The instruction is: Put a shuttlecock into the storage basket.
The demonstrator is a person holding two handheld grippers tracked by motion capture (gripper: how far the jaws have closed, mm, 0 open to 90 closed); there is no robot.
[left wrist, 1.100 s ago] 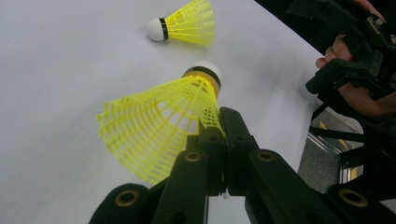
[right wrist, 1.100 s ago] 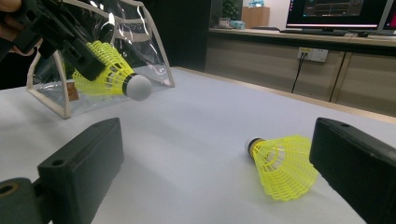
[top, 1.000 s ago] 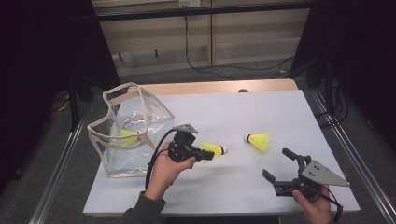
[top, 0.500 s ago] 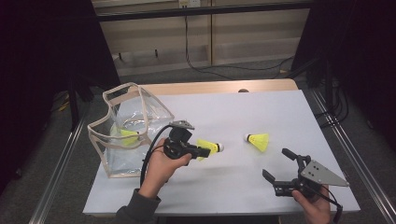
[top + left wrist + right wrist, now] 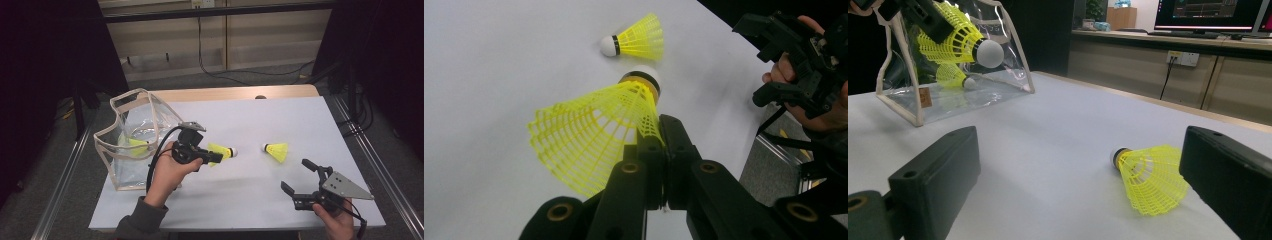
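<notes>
My left gripper [image 5: 216, 158] is shut on the skirt of a yellow shuttlecock [image 5: 223, 151] and holds it a little above the white table [image 5: 280, 115], cork pointing right. In the left gripper view the jaws pinch the mesh edge of that held shuttlecock [image 5: 594, 135]. A second yellow shuttlecock [image 5: 276, 150] lies on the table to its right, and sits between my open right gripper's [image 5: 1078, 170] jaws as the lying shuttlecock [image 5: 1150, 175]. The right gripper [image 5: 300, 180] rests low at the front right. A clear bag [image 5: 131, 172] stands at the left with one shuttlecock in the bag [image 5: 134, 145].
The bag's mouth [image 5: 145, 107] opens upward, just left of my left hand. Beyond the table's far wooden edge [image 5: 235, 93] lie cables and a dark floor. Metal rails [image 5: 372, 160] run along both sides of the table.
My left hand has lifted the held shuttlecock slightly higher off the table. The right gripper and the lying shuttlecock have stayed put.
</notes>
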